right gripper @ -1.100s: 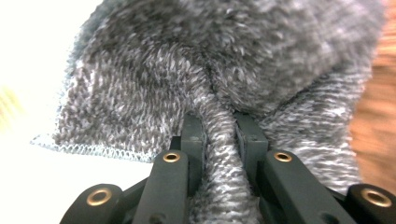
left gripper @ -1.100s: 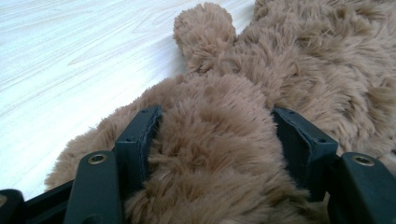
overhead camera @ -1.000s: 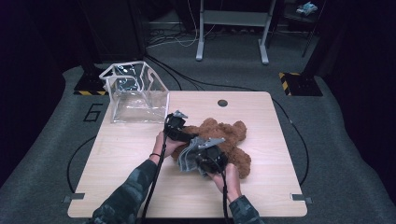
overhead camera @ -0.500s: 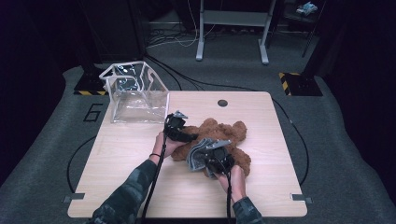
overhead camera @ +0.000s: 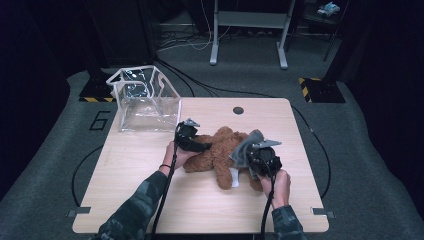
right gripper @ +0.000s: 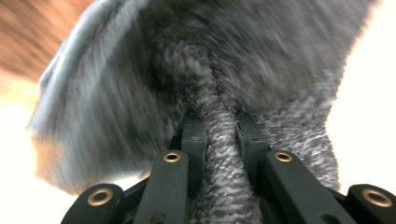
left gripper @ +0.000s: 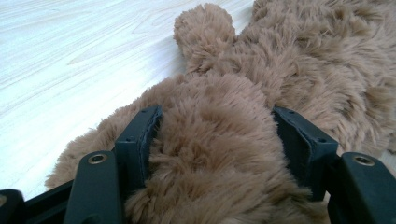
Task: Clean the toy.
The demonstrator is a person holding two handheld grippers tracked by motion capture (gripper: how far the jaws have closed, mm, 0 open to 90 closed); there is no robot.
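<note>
Nearest the bench's (overhead camera: 150,200) front edge, the person's two forearms in dark patterned sleeves come in from below, each hand carrying a gripper with a cable trailing back along the arm.

The right gripper (overhead camera: 255,156) sits toward the right of the bench, beside the lower part of the brown plush bear (overhead camera: 220,155). Its jaws are pinched nearly together on a fold of grey fuzzy cloth (right gripper: 224,154), which fans out above them in the right gripper view and is blurred there. From the high view the grey cloth (overhead camera: 247,147) stands up off the gripper, just beside the bear; whether it touches the fur cannot be told.

The bear lies flat near the middle of the bench, with a white tag (overhead camera: 235,179) showing at its lower edge. The left gripper (overhead camera: 192,142) comes in from the bear's left side; its jaws stand partway apart and press into a thick roll of brown fur (left gripper: 215,154) between them, the pads sunk into the pile on both sides.

Farther back, at the rear left corner of the bench, stands a clear plastic bag (overhead camera: 145,102) with white edging, its mouth open upward, well apart from the bear. A dark round hole (overhead camera: 238,110) sits near the rear edge.
</note>
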